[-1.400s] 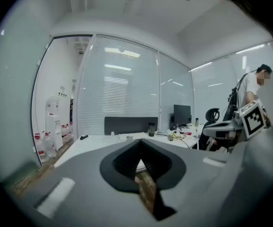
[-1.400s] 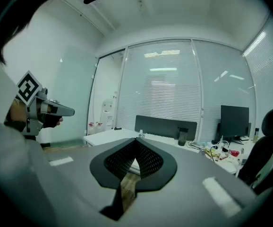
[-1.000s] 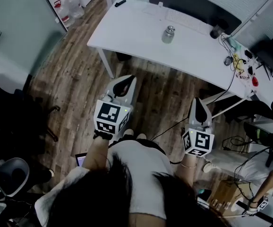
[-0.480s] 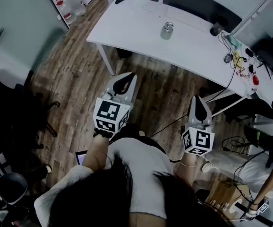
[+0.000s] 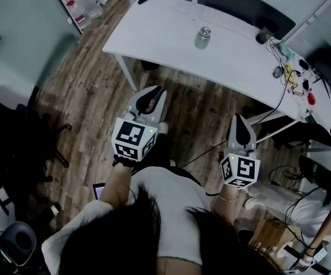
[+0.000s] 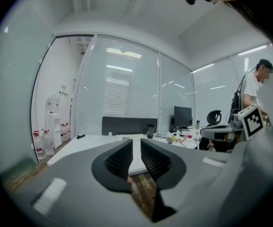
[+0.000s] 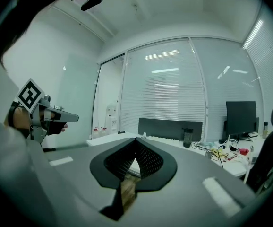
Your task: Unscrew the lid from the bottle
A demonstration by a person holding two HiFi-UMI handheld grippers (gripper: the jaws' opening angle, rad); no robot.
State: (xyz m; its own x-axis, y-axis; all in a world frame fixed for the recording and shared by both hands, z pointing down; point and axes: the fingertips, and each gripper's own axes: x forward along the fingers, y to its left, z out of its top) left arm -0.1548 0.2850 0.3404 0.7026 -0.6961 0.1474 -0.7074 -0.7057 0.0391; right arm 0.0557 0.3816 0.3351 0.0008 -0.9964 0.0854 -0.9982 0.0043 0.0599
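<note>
Up close, left gripper [image 5: 153, 94] and right gripper [image 5: 239, 121] hang over the floor [image 5: 194, 110], both pinched closed on nothing. Beyond, well apart, the bottle [image 5: 203, 40] stands lidded on the worktop [image 5: 160, 36], seen only from the head view; cables [image 5: 287, 69] clutter its right end.

Office. White desk [image 5: 165, 39] upper centre, dark divider panel [image 5: 234, 4] behind it, cable clutter [image 5: 291, 76] at its right end. Monitor [image 7: 241, 117] at right of frame. Glass partitions with blinds [image 6: 122, 93]. Black swivel chair [image 5: 16, 153] at left, water jugs [image 5: 79, 7] upper left.
</note>
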